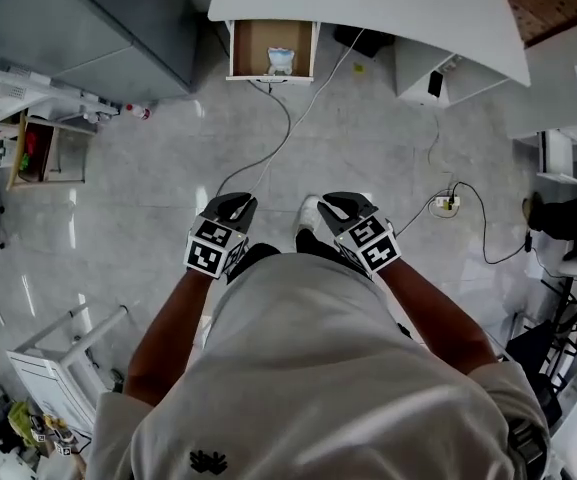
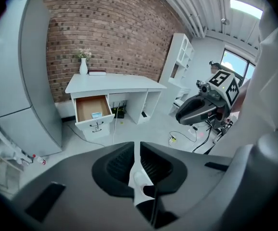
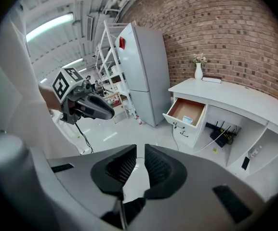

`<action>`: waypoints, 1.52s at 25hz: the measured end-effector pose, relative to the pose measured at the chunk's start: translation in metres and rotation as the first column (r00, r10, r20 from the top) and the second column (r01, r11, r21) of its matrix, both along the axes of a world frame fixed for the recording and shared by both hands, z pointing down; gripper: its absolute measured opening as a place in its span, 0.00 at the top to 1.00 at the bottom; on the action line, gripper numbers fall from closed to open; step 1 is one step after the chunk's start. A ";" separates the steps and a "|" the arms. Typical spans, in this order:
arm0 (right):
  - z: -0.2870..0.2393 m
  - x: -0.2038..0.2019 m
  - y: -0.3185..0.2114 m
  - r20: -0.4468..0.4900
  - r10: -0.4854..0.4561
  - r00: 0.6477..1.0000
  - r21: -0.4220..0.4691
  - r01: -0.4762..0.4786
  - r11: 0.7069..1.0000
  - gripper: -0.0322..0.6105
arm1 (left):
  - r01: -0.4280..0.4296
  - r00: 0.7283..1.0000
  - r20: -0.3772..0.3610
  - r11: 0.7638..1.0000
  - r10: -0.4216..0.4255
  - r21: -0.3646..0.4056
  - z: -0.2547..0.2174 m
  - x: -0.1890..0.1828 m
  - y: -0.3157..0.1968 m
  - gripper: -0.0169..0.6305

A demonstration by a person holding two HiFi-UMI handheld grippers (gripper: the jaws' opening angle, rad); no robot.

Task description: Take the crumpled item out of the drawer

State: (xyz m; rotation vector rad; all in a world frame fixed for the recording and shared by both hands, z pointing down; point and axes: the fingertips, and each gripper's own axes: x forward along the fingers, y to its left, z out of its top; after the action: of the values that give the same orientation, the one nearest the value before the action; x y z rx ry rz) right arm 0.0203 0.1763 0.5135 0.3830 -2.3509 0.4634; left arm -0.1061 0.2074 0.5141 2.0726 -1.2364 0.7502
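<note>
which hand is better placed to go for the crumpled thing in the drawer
Left, slightly: the left tongs line up closer with the open drawer and crumpled item than the right tongs; both far off.

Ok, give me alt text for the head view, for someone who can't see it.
Seen from above, a person holds an empty left gripper and right gripper low over a grey floor, facing a white desk some way ahead. The desk's drawer stands open with a pale crumpled item inside; a grey fridge stands at upper left.
</note>
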 end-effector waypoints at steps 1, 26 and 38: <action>0.003 0.005 -0.015 0.000 0.008 1.000 -0.006 -0.008 1.000 0.83 | 0.001 1.000 0.006 1.000 -0.001 0.002 0.001 0.002 -0.017 0.92; 0.038 -0.057 -0.275 -0.117 0.403 0.908 -0.129 -0.416 0.900 0.84 | -0.310 0.929 0.184 0.947 0.320 -0.083 0.127 -0.121 -0.421 0.80; 0.088 -0.088 -0.351 -0.191 0.562 0.804 -0.216 -0.594 0.775 0.85 | -0.522 0.755 0.325 0.822 0.570 -0.228 0.277 -0.140 -0.544 0.81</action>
State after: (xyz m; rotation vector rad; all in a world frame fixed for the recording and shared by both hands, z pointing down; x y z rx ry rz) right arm -0.0678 -0.1743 0.6012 0.9897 -1.9816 1.0086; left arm -0.2465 -0.3366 0.7907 2.2698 -0.7106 1.5231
